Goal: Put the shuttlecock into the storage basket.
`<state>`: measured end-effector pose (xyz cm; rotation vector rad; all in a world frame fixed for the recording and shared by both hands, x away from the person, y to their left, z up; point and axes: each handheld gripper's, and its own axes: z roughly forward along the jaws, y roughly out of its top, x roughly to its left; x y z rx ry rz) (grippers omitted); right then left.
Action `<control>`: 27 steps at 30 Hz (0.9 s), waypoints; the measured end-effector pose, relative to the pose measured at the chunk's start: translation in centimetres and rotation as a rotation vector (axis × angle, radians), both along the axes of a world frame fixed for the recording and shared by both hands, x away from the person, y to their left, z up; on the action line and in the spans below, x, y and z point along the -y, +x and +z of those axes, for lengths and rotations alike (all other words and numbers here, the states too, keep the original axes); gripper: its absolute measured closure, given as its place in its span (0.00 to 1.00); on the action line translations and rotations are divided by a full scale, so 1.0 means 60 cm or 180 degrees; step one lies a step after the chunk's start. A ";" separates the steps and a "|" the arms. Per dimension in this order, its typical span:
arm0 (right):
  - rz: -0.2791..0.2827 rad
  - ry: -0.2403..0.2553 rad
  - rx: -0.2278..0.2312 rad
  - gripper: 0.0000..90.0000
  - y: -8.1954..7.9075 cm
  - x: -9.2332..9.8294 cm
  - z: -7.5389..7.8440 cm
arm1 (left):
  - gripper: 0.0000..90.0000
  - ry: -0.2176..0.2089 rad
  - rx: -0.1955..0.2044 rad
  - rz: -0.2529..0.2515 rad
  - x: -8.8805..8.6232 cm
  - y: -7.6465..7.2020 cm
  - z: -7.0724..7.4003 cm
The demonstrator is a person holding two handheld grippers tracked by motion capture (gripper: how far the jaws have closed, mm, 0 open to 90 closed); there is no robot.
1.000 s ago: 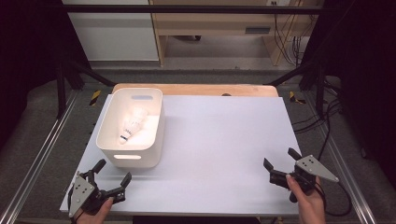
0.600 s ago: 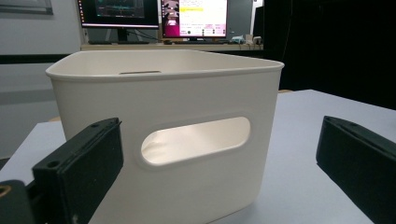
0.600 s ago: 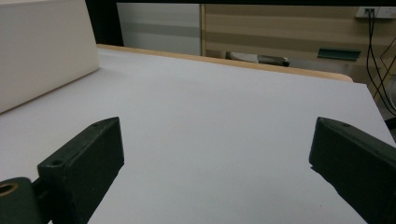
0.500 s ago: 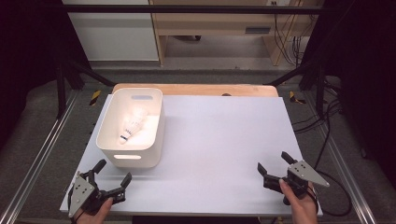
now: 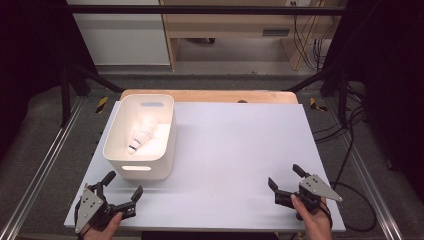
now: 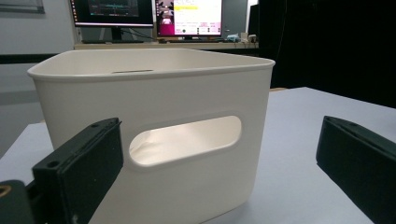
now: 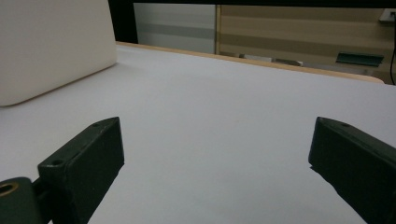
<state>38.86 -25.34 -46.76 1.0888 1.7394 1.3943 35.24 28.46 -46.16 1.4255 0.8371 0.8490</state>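
Both grippers, left (image 5: 121, 192) and right (image 5: 285, 181), released, empty. Risk: left jaw nudging white plastic bin (image 5: 120, 155) off table's near-left corner.

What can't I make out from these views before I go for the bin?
- Contents of the white bin: high view shows pale, overexposed, shuttlecock-like items; count and type unclear.
- Left gripper view: bin wall hides the contents; the handle slot shows only glare.
- Right gripper view: bin cut off by the top and left edges.
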 end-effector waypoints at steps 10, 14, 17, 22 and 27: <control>0.0154 -0.0017 0.0035 0.04 0.005 -0.011 -0.005 | 0.01 -0.0008 0.0002 -0.0046 0.004 0.000 0.000; 0.0198 -0.0021 0.0070 0.04 0.008 -0.013 -0.007 | 0.01 -0.0036 0.0005 -0.0067 0.005 -0.001 0.001; 0.0246 -0.0002 0.0083 0.04 0.014 -0.016 -0.007 | 0.01 -0.0057 0.0011 -0.0080 0.006 -0.001 0.001; 0.0326 0.0066 0.0168 0.04 0.019 -0.020 -0.008 | 0.01 -0.0084 0.0009 -0.0099 0.008 0.000 0.001; 0.0332 0.0054 0.0160 0.04 0.017 -0.011 -0.018 | 0.01 -0.0068 0.0005 -0.0125 0.011 0.002 0.001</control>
